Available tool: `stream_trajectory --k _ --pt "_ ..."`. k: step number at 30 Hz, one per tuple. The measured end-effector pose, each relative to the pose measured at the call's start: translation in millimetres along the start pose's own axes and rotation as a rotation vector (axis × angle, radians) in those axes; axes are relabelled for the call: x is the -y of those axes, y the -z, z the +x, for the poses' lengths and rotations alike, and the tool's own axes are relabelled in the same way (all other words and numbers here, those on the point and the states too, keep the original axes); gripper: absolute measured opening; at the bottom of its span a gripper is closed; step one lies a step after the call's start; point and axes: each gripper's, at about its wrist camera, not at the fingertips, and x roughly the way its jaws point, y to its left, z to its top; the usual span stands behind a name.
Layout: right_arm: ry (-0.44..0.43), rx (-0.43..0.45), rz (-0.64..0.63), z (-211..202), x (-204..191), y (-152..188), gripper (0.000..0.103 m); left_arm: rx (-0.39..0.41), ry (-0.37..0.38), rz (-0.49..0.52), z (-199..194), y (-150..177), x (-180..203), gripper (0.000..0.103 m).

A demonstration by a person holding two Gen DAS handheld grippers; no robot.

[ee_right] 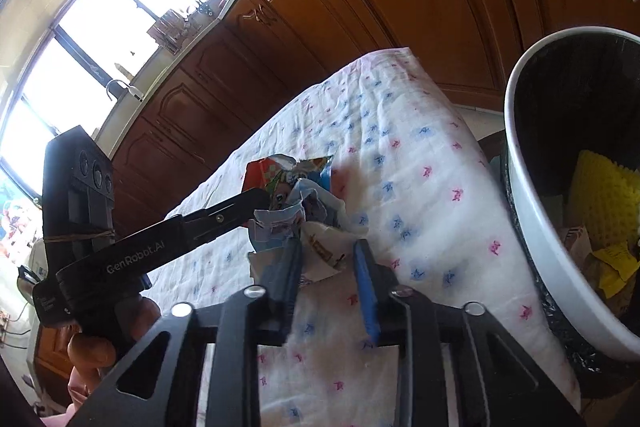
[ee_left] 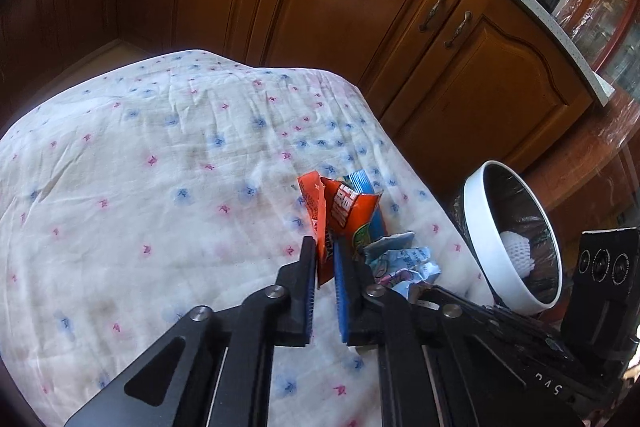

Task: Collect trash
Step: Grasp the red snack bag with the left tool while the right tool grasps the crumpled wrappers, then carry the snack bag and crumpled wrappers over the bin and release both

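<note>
Left gripper (ee_left: 325, 251) pinching glossy orange snack wrapper (ee_left: 343, 211) between blue ribbed pads, wrapper standing upright on wrinkled floral cloth (ee_left: 160, 155); crumpled pale-blue paper wrapper (ee_left: 404, 265) lying just beside orange wrapper, toward bin; right gripper (ee_right: 326, 251) spreading around that crumpled wrapper (ee_right: 304, 223), jaws apart, whether touching it impossible to tell; round white-rimmed bin (ee_right: 528, 211) with black liner standing beside cloth edge, holding yellow foam netting (ee_right: 600, 199) and paper scraps.
</note>
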Motion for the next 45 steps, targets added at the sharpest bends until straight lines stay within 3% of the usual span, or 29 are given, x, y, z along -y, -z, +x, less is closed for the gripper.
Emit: stream_trajectory --k 2,12,15,16,17,19,24,25,26,29,38,45 --pt "0.002 0.002 -0.011 -3 0 3 0.001 0.006 0.000 0.000 -1 2 -2 0.001" --pt "0.025 0.041 -0.080 -35 -9 18 0.000 0.106 0.002 -0.043 -56 30 -11 0.000" --pt "0.012 0.055 -0.104 -40 -17 17 0.013 0.141 -0.005 -0.080 -76 44 -19 0.000" --pt "0.011 0.053 -0.106 -38 -20 16 0.024 0.150 -0.006 -0.094 -82 49 -22 0.000" --pt "0.017 0.053 -0.113 -37 -23 15 0.043 0.158 -0.008 -0.105 -89 54 -25 0.000" --pt "0.045 0.061 -0.132 -31 -29 13 0.066 0.168 -0.009 -0.125 -100 66 -29 0.000" --pt "0.081 0.030 -0.154 -1 -37 5 0.063 0.180 -0.024 -0.146 -119 86 -35 0.000" --pt "0.087 0.017 -0.162 7 -38 5 0.059 0.182 -0.025 -0.148 -124 89 -36 0.000" --pt "0.082 0.004 -0.170 12 -40 6 0.043 0.182 -0.025 -0.151 -128 93 -37 0.000" --pt "0.098 0.018 -0.206 11 -48 12 0.022 0.178 -0.018 -0.152 -134 99 -35 0.000" --pt "0.083 0.097 -0.211 -45 -49 28 0.016 0.187 0.048 -0.084 -145 102 -1 0.000" --pt "0.119 0.174 -0.169 -102 -24 37 0.016 0.164 0.097 -0.003 -137 107 40 0.000"
